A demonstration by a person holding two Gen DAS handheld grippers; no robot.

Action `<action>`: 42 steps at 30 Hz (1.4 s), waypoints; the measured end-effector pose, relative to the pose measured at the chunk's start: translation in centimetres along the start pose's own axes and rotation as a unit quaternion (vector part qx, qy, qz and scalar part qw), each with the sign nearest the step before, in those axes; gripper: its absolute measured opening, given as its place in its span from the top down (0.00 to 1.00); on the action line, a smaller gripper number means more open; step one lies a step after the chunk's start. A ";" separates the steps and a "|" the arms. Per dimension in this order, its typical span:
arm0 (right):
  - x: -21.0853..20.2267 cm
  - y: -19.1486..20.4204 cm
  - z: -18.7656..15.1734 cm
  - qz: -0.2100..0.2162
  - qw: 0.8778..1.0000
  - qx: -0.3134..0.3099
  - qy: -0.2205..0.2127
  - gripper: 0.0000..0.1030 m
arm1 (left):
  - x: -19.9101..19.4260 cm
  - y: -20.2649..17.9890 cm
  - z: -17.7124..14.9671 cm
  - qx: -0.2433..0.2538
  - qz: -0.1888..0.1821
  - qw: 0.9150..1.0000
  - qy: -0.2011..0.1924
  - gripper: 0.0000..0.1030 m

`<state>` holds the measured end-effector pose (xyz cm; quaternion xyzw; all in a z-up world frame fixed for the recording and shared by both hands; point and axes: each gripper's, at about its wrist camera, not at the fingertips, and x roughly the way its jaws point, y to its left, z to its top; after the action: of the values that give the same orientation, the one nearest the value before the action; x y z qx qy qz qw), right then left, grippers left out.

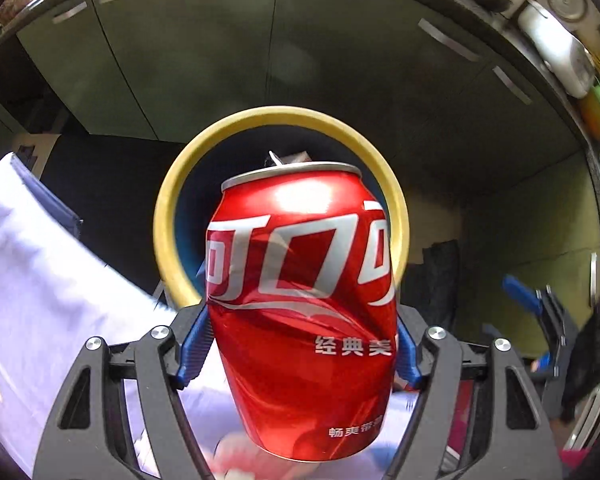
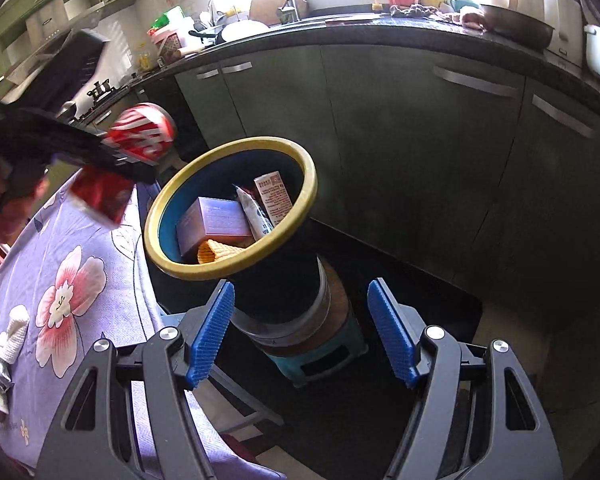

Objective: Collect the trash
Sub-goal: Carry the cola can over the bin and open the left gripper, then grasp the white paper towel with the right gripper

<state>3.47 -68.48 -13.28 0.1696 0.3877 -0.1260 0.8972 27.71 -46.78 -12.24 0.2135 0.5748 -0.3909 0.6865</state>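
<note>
A dented red cola can (image 1: 304,304) fills the left wrist view, and my left gripper (image 1: 300,344) is shut on it, a blue pad against each side. Behind it stands the yellow-rimmed blue trash bin (image 1: 168,216). In the right wrist view the same can (image 2: 144,132) hangs in the left gripper just left of the bin (image 2: 230,270), above the table edge. The bin holds a purple box (image 2: 212,224), a white-and-red packet (image 2: 274,196) and something orange. My right gripper (image 2: 302,334) stands open with nothing between its blue fingers (image 2: 212,336), near the bin's front.
A table with a purple floral cloth (image 2: 72,280) lies left of the bin. Dark green cabinets (image 2: 380,152) under a cluttered black countertop (image 2: 420,32) run behind. The bin rests on a teal stool (image 2: 328,360) over a dark floor mat. A crumpled white scrap (image 2: 12,336) lies on the cloth.
</note>
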 end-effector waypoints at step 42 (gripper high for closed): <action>3.2 36.7 -6.5 0.256 0.877 -0.396 0.099 0.28 | -24.8 11.0 -48.5 -0.272 0.118 0.903 -0.310 0.14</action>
<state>14.50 -32.74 -12.20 -0.0947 0.4356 0.2890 0.8472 5.32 3.09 -2.25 -0.0470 0.3875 -0.1820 0.9025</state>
